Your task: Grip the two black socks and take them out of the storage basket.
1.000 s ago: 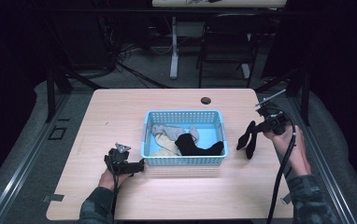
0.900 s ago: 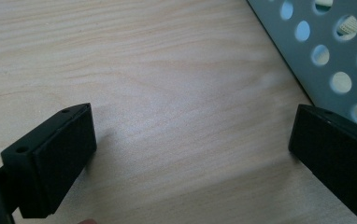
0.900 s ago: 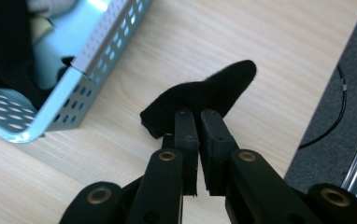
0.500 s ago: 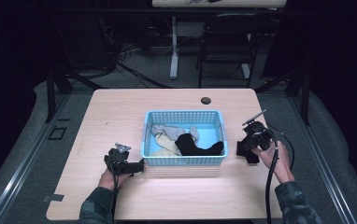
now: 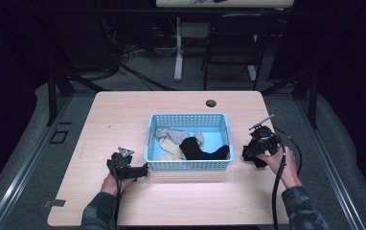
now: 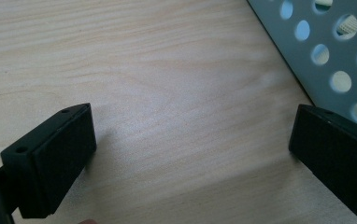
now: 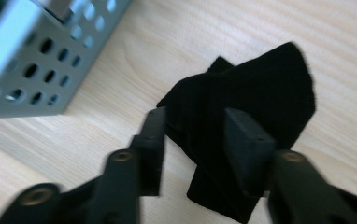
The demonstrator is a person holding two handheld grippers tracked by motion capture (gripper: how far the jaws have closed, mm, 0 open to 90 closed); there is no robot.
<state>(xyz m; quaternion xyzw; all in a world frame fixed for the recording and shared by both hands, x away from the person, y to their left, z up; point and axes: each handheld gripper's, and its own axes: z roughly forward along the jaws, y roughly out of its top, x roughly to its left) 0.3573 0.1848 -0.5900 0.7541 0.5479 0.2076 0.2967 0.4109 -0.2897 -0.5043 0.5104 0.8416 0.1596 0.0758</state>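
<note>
Socks are the business here, it seems: a blue basket (image 5: 188, 165) sits mid-desk holding a grey sock (image 5: 174, 133), a cream one (image 5: 169, 151) and a black sock (image 5: 202, 150) draped toward its right wall. Your right gripper (image 5: 251, 154) is down on the desk just right of the basket, near the right edge, and under it lies a second black sock (image 7: 251, 107), crumpled flat on the wood outside the basket. In the right gripper view its jaws stand partly apart over that sock, one tip at the cloth's left border and the other resting on top of it; they straddle a fold but do not pinch it tight (the picture is blurred, so whether the pads touch the fabric is hard to say). My judgement is that you are sorting the socks, with this one either just set down or about to be lifted; the pictures alone do not settle which.

Your left gripper (image 5: 132, 168) rests on the desk by the basket's near left corner, hand wrapped round it. Its jaws are spread wide with only bare wood between them, and the basket's perforated wall shows just beyond the right-hand jaw. Parked there it stays clear of the basket mouth yet close enough to steady the basket or reach in next
</note>
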